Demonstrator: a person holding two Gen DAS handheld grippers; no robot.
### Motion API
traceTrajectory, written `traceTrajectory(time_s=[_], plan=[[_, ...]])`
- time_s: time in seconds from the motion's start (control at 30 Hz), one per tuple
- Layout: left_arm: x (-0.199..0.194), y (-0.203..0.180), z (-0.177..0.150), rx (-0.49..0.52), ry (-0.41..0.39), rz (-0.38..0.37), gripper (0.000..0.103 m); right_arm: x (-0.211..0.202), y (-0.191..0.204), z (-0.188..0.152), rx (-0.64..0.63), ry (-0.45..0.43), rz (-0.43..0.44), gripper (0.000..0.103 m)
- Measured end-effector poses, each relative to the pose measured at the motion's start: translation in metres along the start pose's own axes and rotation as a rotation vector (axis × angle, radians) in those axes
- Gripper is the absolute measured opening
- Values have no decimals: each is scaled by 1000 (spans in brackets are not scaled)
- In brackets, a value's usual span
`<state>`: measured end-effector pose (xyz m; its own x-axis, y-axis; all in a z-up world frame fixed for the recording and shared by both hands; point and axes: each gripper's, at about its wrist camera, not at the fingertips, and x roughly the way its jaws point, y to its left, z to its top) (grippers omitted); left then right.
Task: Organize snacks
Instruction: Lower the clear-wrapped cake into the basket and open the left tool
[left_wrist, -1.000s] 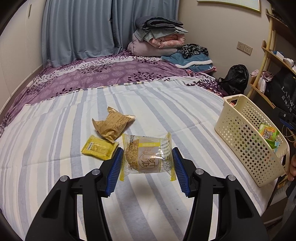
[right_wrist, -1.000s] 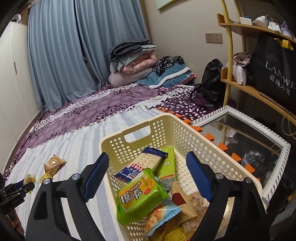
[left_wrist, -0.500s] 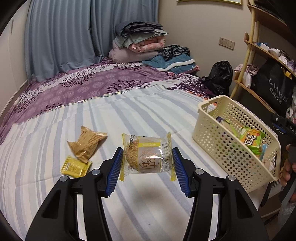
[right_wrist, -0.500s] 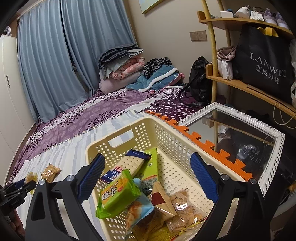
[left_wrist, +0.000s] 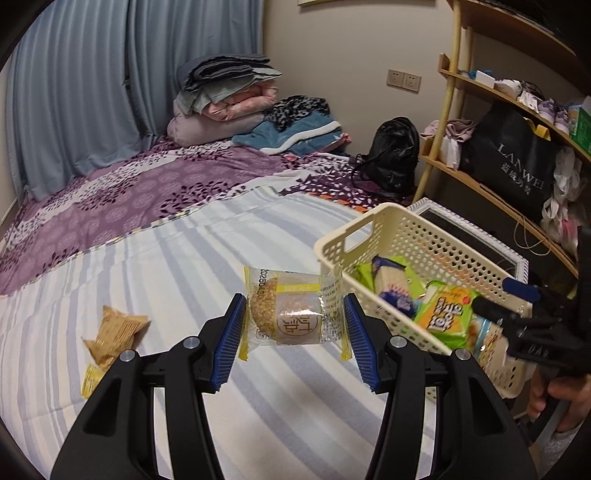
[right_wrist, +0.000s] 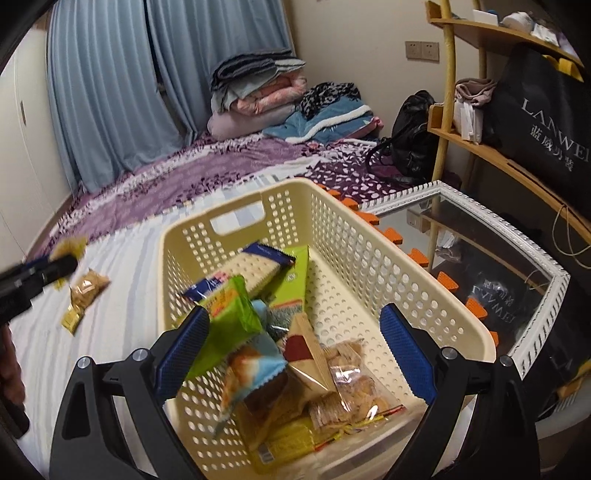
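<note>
The left claw (left_wrist: 293, 314) is pinching a wrapped pastry (left_wrist: 293, 309) above the striped bed (left_wrist: 177, 280), carrying it toward the cream basket (left_wrist: 391, 225) at three o'clock (already half full), while the right claw (right_wrist: 295, 350), jaws just spreading, is hovering empty over it.

left wrist cam looks down across striped bed (left_wrist: 155, 266), right wrist cam close above basket (right_wrist: 369, 266), both share basket (left_wrist: 424, 236), far curtains
</note>
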<state>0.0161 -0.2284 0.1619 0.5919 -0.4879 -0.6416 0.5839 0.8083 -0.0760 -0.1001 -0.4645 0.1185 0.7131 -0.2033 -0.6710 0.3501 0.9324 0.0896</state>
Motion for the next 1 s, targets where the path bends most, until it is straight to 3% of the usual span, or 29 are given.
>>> traceTrajectory(time_s=[0.3, 0.73, 0.8, 0.87, 1.0], plan=[[26, -37, 21, 58, 14, -87, 55, 3, -15, -4, 29, 18, -28, 96], [72, -78, 34, 111, 74, -163, 55, -9, -29, -1, 88, -48, -12, 96], [78, -81, 35, 110, 82, -181, 62, -7, -29, -1, 91, -45, -11, 96], [81, -79, 35, 92, 85, -196, 90, -7, -28, -1, 92, -43, -9, 96], [78, -65, 33, 44, 79, -206, 91, -9, -25, 0, 92, -53, -6, 96]])
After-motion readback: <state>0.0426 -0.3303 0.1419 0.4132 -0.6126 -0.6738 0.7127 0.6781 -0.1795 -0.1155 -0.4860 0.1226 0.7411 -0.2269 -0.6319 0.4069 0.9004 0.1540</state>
